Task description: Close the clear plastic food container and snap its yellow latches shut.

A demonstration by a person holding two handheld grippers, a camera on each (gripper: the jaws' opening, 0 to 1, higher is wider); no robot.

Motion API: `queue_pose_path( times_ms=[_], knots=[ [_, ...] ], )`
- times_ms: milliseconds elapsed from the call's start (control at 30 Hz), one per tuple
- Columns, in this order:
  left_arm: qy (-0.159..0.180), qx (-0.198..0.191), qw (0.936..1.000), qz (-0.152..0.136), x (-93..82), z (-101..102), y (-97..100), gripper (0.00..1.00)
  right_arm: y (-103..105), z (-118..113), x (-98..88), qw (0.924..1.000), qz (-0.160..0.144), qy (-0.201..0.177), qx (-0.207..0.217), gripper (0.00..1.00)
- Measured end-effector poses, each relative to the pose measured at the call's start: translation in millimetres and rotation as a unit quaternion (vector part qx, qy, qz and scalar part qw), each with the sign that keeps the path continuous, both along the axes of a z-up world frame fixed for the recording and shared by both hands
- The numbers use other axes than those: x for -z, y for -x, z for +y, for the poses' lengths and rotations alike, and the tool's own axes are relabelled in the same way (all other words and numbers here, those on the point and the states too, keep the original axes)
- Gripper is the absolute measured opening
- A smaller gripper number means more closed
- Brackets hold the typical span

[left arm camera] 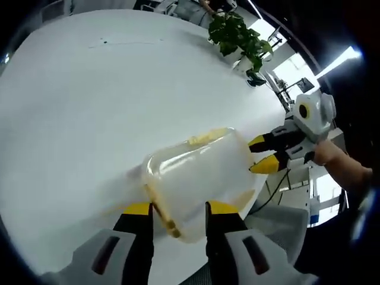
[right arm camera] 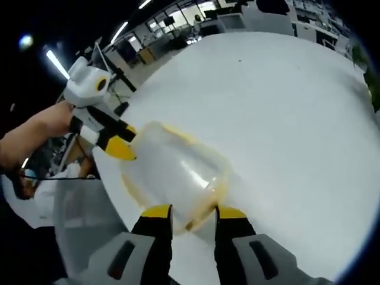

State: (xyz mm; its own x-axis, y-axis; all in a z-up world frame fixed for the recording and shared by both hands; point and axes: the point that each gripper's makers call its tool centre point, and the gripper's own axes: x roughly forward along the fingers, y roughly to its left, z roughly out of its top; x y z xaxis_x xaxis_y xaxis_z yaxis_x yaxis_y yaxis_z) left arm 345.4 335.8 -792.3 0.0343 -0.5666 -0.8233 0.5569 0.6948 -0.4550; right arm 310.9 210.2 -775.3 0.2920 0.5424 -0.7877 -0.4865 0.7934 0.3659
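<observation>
Both hand-held grippers, left point(left arm camera: 178, 208) and right point(right arm camera: 194, 212), clamp the container point(left arm camera: 199, 175); latches blurred.

My right claw point(right arm camera: 187, 215) has its jaws set on either side of the container's point(right arm camera: 172, 172) near end, yellow tips touching it. The container lies on the white desk point(right arm camera: 285, 107). My left claw point(right arm camera: 123, 141) meets its far end.
</observation>
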Motion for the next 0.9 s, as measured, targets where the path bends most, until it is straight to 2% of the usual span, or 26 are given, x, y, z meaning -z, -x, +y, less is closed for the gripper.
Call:
queue_pose_path(
  times_ms=[67,167,267,300,333,367,567,600,900],
  knots=[
    [-0.003,0.000,1.0000,-0.007,0.8,-1,0.7,0.31,-1,1,-1.6,0.9999,0.007,0.011,0.001,0.22],
    [-0.002,-0.003,1.0000,-0.002,-4.2,1,-0.5,0.30,-4,-2,-1.4,0.9994,0.023,0.024,0.012,0.16],
    [-0.009,-0.006,0.9999,0.004,-2.2,2,-1.6,0.30,-6,-2,-1.6,0.9990,0.032,0.017,0.024,0.15],
    [-0.007,-0.025,0.9996,0.007,-6.2,4,-0.8,0.30,-6,-1,-1.1,0.9989,0.034,0.014,0.028,0.14],
    [-0.014,-0.022,0.9997,-0.003,-3.3,5,-3.0,0.29,-9,0,-3.0,0.9980,0.034,-0.007,0.053,0.15],
    [-0.011,-0.021,0.9997,0.003,-8.0,5,0.3,0.29,-9,0,-3.7,0.9988,0.028,-0.004,0.041,0.15],
    [-0.009,-0.019,0.9998,-0.002,-10.2,6,1.1,0.32,-6,-1,-5.8,0.9996,0.009,-0.012,0.022,0.17],
    [-0.006,-0.020,0.9998,0.005,-8.5,5,3.8,0.32,-5,-1,-4.5,0.9997,0.011,-0.013,0.021,0.17],
    [-0.002,-0.025,0.9997,-0.008,-12.9,10,3.8,0.33,-6,-1,-3.4,0.9994,0.017,-0.014,0.027,0.18]
  ],
)
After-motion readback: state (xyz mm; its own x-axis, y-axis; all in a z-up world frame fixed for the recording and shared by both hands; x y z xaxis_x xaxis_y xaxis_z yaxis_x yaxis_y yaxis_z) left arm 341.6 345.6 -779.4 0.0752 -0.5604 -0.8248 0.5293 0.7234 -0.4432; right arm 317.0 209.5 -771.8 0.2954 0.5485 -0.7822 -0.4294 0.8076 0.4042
